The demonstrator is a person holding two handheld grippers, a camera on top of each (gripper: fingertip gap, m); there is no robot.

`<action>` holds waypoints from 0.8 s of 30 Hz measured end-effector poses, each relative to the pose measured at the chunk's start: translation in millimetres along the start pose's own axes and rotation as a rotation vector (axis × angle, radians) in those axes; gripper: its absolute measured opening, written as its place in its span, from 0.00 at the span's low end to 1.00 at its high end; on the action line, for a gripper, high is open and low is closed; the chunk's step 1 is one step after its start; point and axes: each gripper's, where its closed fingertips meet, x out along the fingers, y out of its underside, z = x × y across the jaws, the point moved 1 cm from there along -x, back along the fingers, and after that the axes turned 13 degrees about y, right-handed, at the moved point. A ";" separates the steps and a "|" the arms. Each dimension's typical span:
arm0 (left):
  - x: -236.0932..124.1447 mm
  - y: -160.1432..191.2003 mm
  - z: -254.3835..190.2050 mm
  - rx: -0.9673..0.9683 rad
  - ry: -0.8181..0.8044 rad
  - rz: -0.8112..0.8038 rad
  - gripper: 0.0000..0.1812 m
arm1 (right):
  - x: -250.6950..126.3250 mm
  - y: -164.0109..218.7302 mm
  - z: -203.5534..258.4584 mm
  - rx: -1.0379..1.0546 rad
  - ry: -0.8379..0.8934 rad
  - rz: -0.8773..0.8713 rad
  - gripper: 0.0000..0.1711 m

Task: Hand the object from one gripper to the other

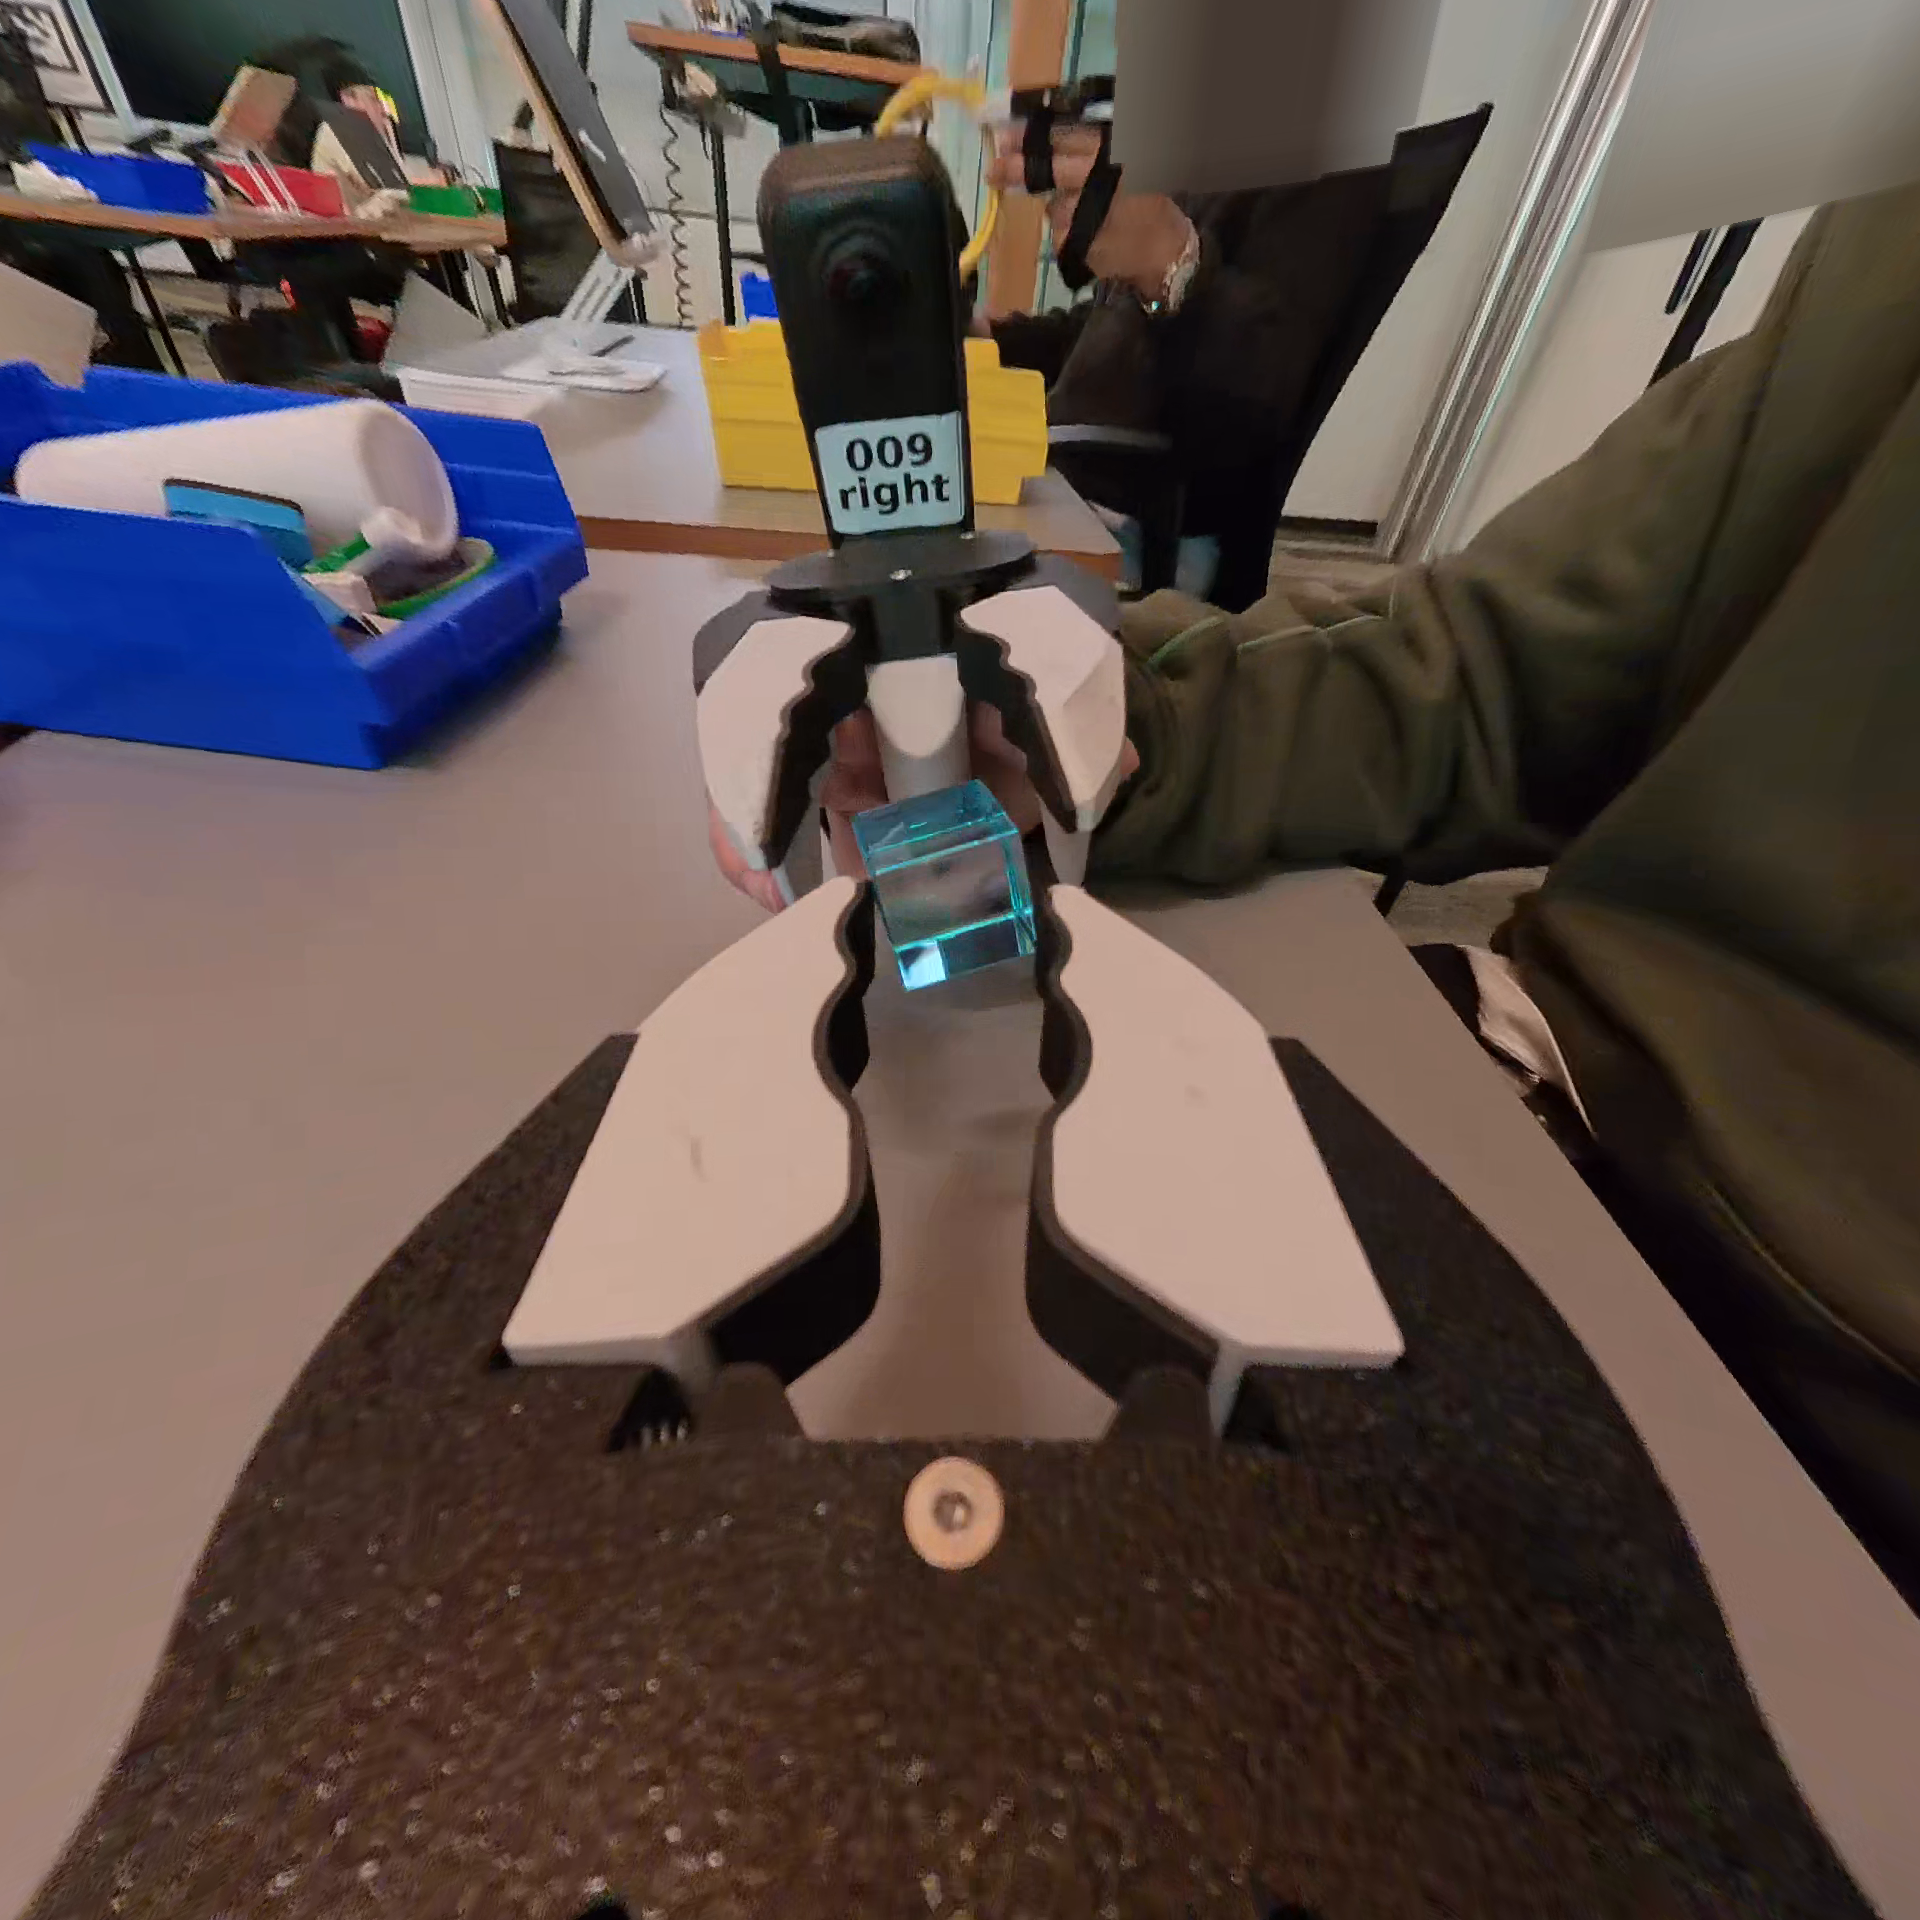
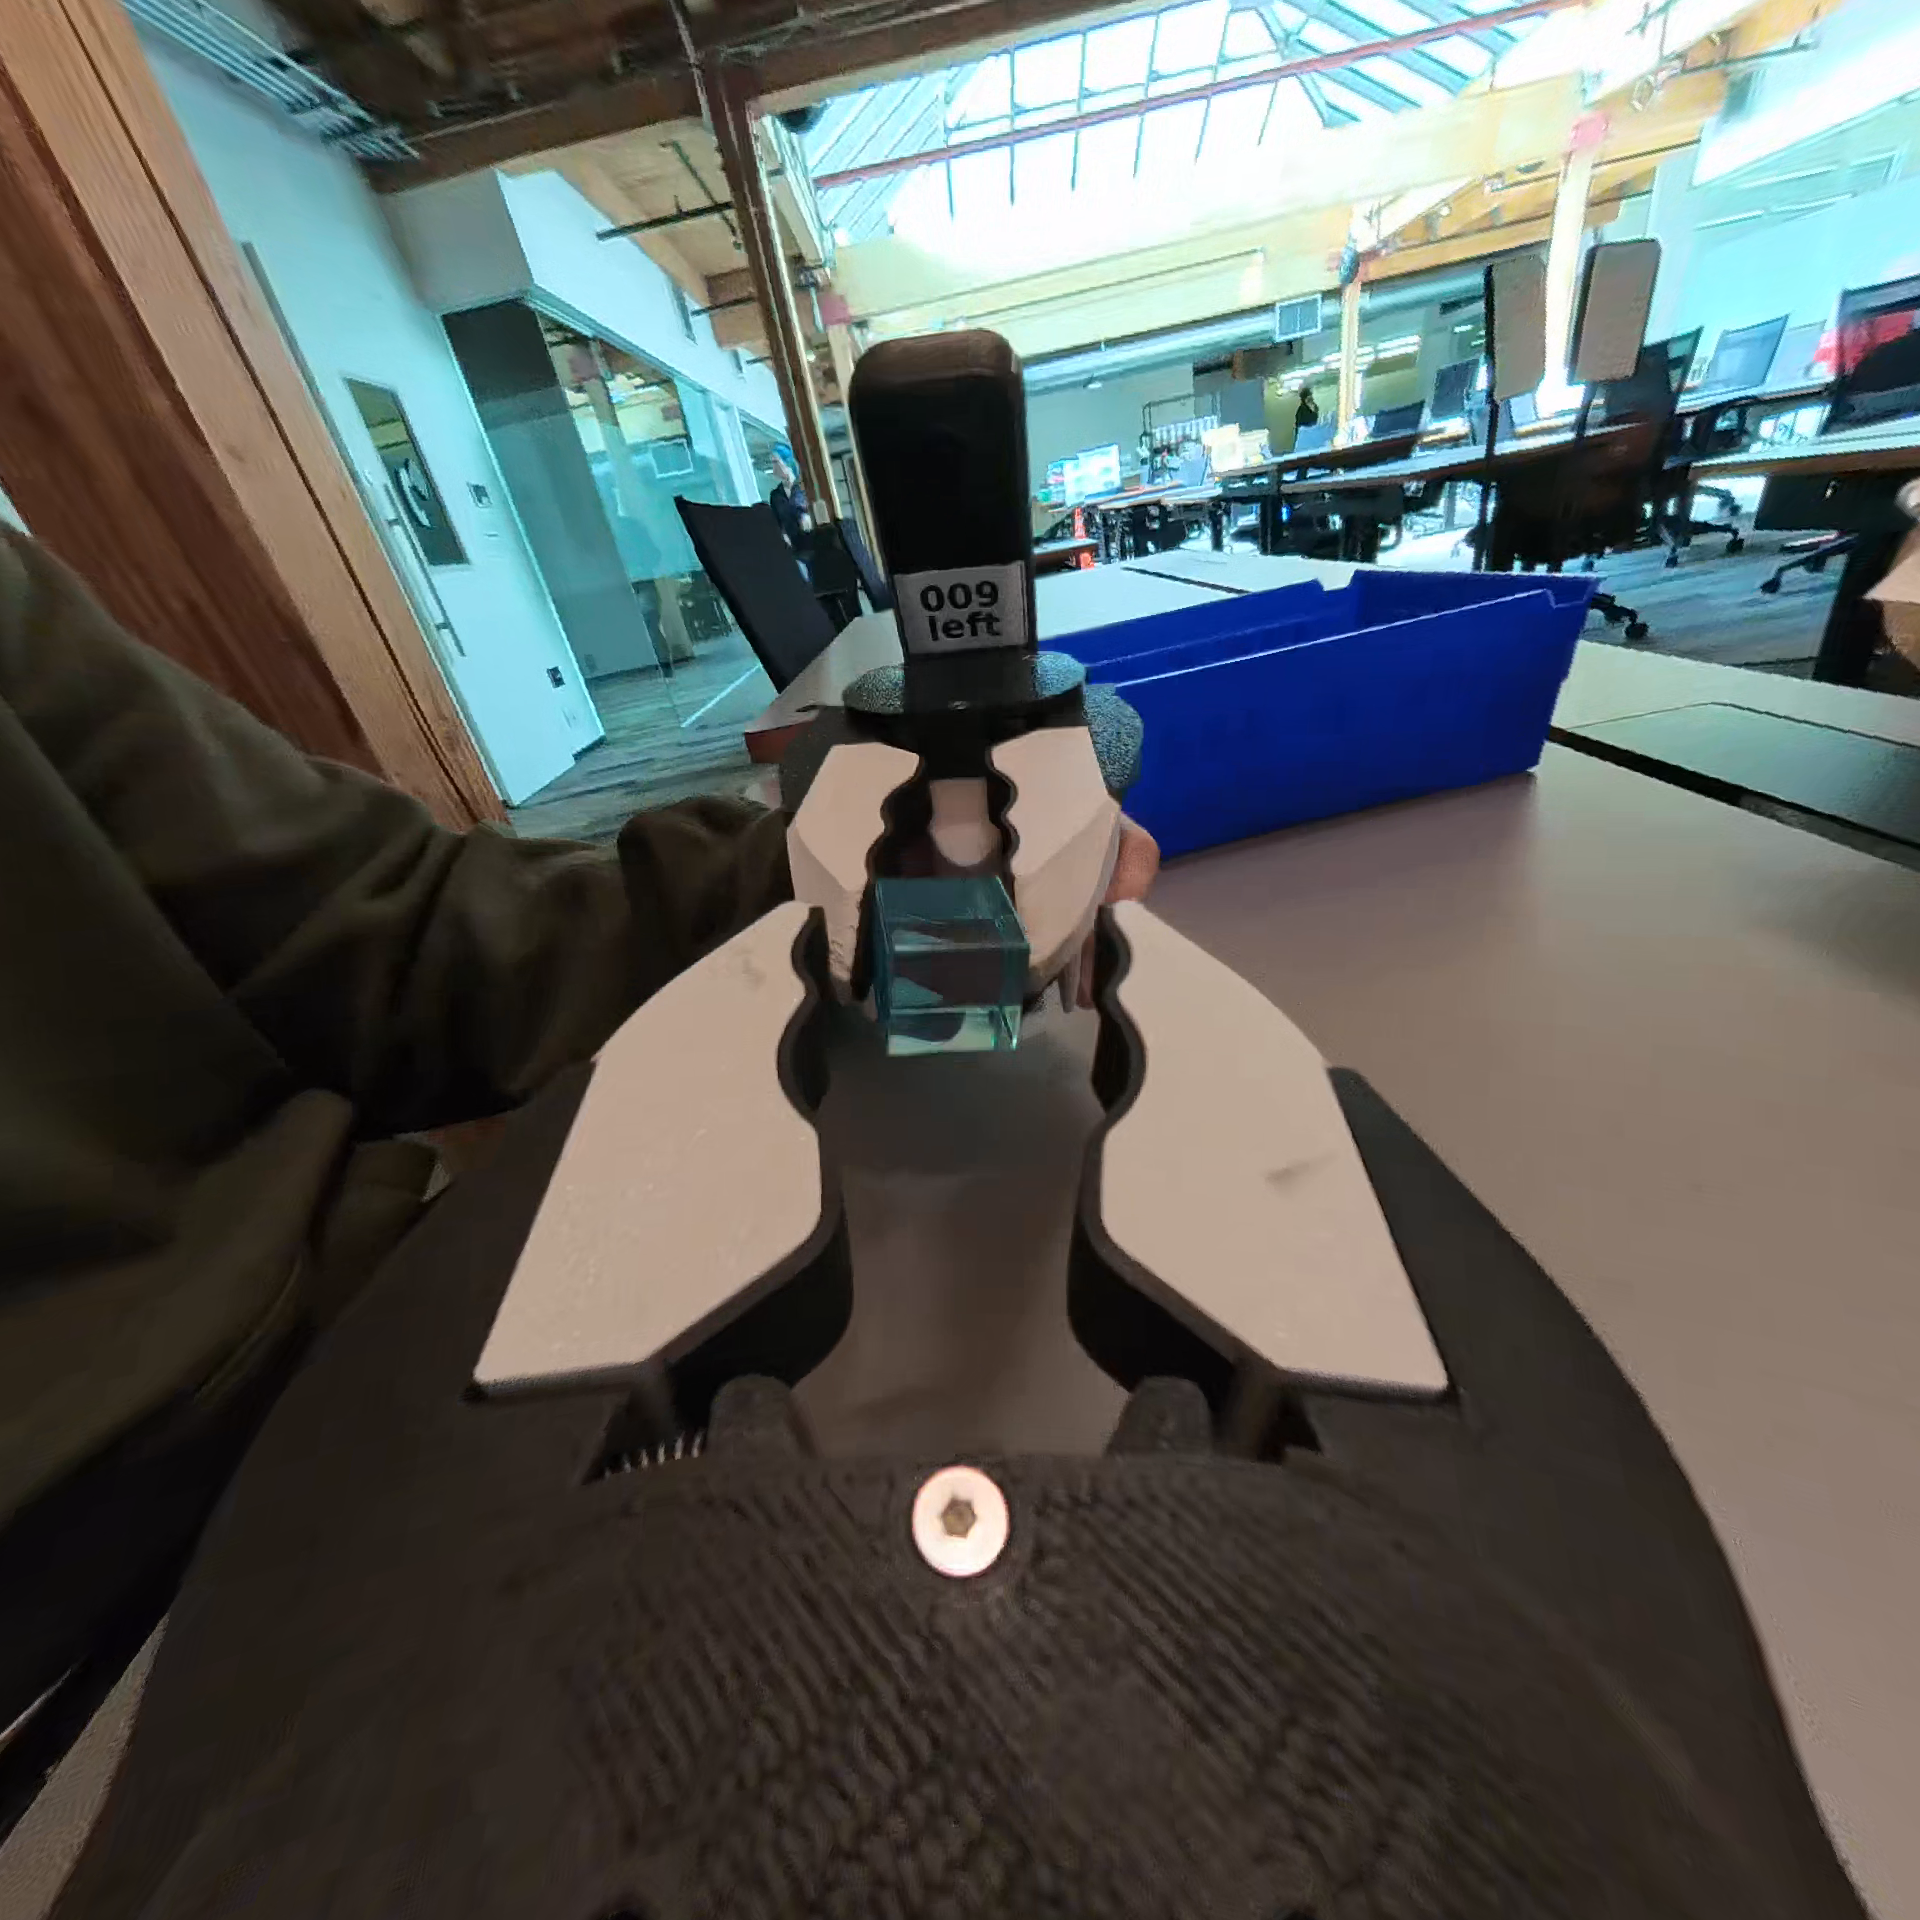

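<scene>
You've got the glass cube (image 1: 948,896) pinched in L gripper (image 1: 951,914) jaws w/ R gripper (image 2: 961,966) jaws spread; release early & it drops onto worktop (image 1: 312,987).

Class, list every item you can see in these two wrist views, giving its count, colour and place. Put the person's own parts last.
glass cube: one, clear with a teal tint, held above the table between the two hand-held grippers
table: one, grey, under everything
blue bin: one, blue, on the table's far side
white roll: one, white, lying in the blue bin
yellow bin: one, yellow, on a farther table
left hand-held gripper: one, white fingers on a black body, shut on the glass cube
right hand-held gripper: one, same colours, open, fingertips either side of the cube
sleeves: two, olive green, one behind each gripper
</scene>
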 end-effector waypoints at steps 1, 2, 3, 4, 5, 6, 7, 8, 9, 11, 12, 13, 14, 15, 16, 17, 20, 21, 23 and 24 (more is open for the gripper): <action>1.5 2.3 0.1 -0.004 0.003 0.012 0.16 | 1.7 3.3 0.3 -0.009 0.005 0.018 0.26; 2.4 3.8 0.7 -0.004 -0.001 0.019 0.16 | 2.7 7.3 0.6 -0.021 0.005 0.040 0.23; 2.3 4.8 2.4 -0.004 -0.013 0.023 0.16 | 3.5 9.2 -1.0 -0.027 0.019 0.048 0.21; 1.4 5.0 5.2 -0.006 -0.031 0.021 0.16 | 3.4 9.1 -3.3 -0.033 0.035 0.046 0.20; 0.3 4.6 7.8 -0.012 -0.046 0.015 0.16 | 3.3 8.4 -5.4 -0.038 0.048 0.043 0.18; -0.9 3.9 10.0 -0.018 -0.060 0.007 0.16 | 3.0 7.7 -7.6 -0.046 0.064 0.041 0.18; -2.2 3.5 12.7 -0.020 -0.079 0.002 0.15 | 2.8 6.9 -10.3 -0.051 0.085 0.038 0.18; -2.9 3.7 14.6 -0.021 -0.094 0.002 0.15 | 2.7 6.6 -12.6 -0.055 0.103 0.038 0.18; -2.9 4.3 16.7 -0.024 -0.111 0.005 0.15 | 2.9 6.7 -14.5 -0.060 0.116 0.044 0.18; -3.8 2.6 24.1 -0.021 -0.176 -0.011 0.15 | 2.6 4.6 -20.6 -0.059 0.163 0.036 0.18; -5.7 -0.1 30.2 0.000 -0.237 -0.028 0.15 | 1.8 2.0 -26.6 -0.044 0.206 0.017 0.18; -7.4 -3.0 35.1 0.043 -0.302 -0.036 0.15 | 0.4 -1.2 -33.4 -0.013 0.253 -0.011 0.18; -7.8 -5.9 37.7 0.103 -0.358 -0.032 0.19 | -1.9 -4.6 -40.7 0.032 0.298 -0.046 0.17; -7.3 -7.5 39.9 0.171 -0.417 -0.009 0.23 | -4.6 -7.6 -47.4 0.089 0.334 -0.083 0.17; -6.0 -7.6 42.8 0.241 -0.481 0.033 0.24 | -7.3 -9.7 -52.5 0.152 0.355 -0.116 0.17; -3.2 -7.1 45.1 0.308 -0.537 0.079 0.25 | -9.3 -11.1 -56.1 0.210 0.365 -0.144 0.17; 1.5 -7.3 54.2 0.452 -0.736 0.169 0.28 | -11.3 -11.6 -61.2 0.275 0.393 -0.185 0.17; -0.5 -7.4 58.7 0.470 -0.826 0.185 0.27 | -11.2 -11.5 -62.3 0.284 0.411 -0.192 0.17; -1.3 -7.0 61.1 0.531 -0.927 0.250 0.25 | -8.6 -12.0 -59.2 0.285 0.409 -0.202 0.17; -0.1 -10.1 58.5 0.592 -0.943 0.272 0.24 | -6.9 -11.9 -57.4 0.282 0.409 -0.203 0.17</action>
